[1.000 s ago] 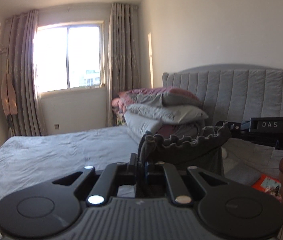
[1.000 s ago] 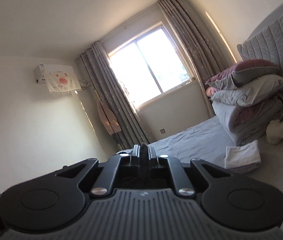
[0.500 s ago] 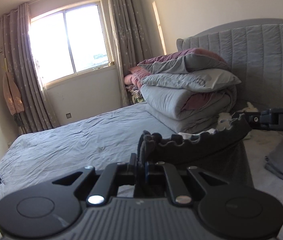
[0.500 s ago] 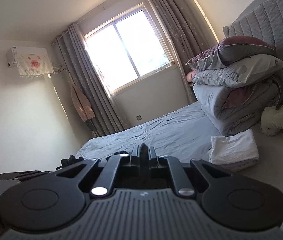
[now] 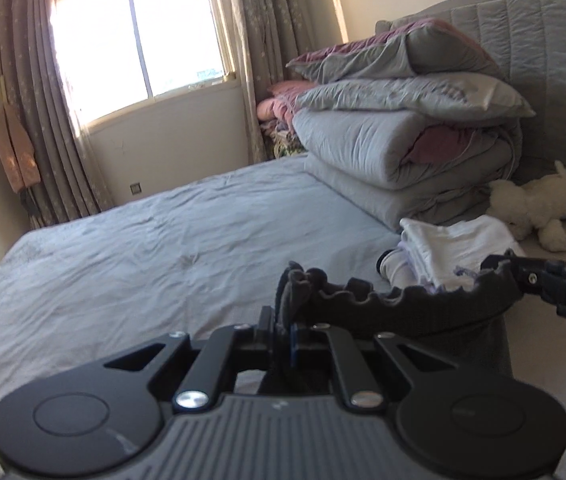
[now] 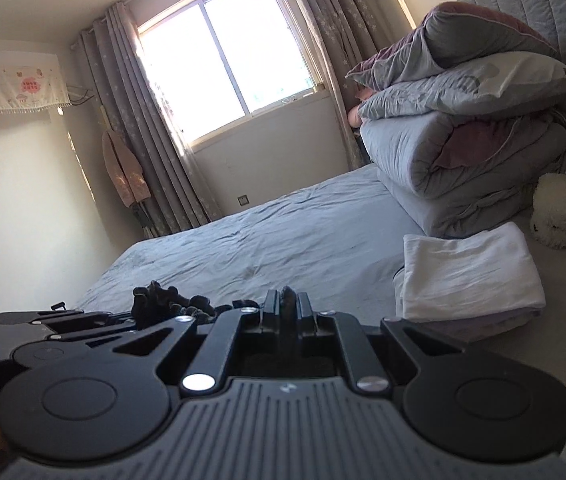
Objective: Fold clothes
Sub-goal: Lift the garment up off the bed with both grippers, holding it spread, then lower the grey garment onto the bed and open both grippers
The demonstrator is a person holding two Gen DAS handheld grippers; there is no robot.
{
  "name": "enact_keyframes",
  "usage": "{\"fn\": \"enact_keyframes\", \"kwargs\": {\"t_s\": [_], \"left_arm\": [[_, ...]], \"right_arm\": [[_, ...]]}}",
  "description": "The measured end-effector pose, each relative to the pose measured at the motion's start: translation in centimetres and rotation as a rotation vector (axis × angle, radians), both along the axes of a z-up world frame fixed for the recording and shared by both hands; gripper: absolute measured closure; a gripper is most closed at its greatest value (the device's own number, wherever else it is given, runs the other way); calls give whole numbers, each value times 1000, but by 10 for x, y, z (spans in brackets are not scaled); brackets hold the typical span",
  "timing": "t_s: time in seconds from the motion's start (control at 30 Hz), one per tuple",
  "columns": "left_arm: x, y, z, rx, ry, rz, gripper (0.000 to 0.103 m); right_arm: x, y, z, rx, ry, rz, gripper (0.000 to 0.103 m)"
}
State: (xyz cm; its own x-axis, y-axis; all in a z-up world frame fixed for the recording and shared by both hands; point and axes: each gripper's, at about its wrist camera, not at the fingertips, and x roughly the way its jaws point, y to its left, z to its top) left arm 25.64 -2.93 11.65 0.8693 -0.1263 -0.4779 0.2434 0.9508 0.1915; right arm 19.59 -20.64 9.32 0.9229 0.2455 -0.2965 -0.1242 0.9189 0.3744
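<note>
I have a dark grey garment (image 5: 423, 308) pinched by its ruffled elastic waistband, stretched level between my two hands above the bed (image 5: 171, 248), the cloth hanging down below. A folded white garment (image 6: 467, 276) lies on a folded grey one, just beside the stacked quilts (image 6: 463, 152).

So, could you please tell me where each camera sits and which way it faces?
Left wrist: on the left hand-held gripper, facing across the bed to the window; shut on a dark garment whose far end the right hand-held gripper pinches.
Right wrist: on the right hand-held gripper, also facing the window; the left hand-held gripper lies at left.
Shared: window, stacked quilts, folded white cloth.
</note>
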Motion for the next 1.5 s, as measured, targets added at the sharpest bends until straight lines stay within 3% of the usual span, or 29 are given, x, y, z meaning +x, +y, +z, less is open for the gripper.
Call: {"fn": "enact_keyframes", "kwargs": {"t_s": [0.1, 0.2, 0.33, 0.47, 0.53, 0.6, 0.77, 1.1, 1.5], "left_arm": [[13, 1, -18, -24, 25, 20, 94], [23, 5, -31, -59, 68, 41, 86], [29, 9, -46, -54, 114, 55, 67], [24, 15, -56, -53, 159, 57, 62], [21, 19, -60, -67, 190, 63, 61], [16, 24, -63, -86, 223, 69, 60], [-6, 35, -72, -136, 298, 79, 57], [-58, 49, -101, -162, 414, 89, 56], [-118, 54, -120, -175, 485, 86, 56]], "right_arm": [[12, 3, -15, -5, 23, 8, 93], [19, 5, -23, -10, 53, 9, 92], [20, 5, -28, -19, 74, 20, 86], [14, 2, -30, -44, 85, 28, 84], [10, -1, -31, -42, 90, 20, 72], [4, -3, -32, -41, 92, 10, 68], [-10, -1, -35, -53, 114, 11, 68], [-49, 1, -46, -50, 176, 8, 68], [-97, -1, -69, -63, 250, -9, 68]]}}
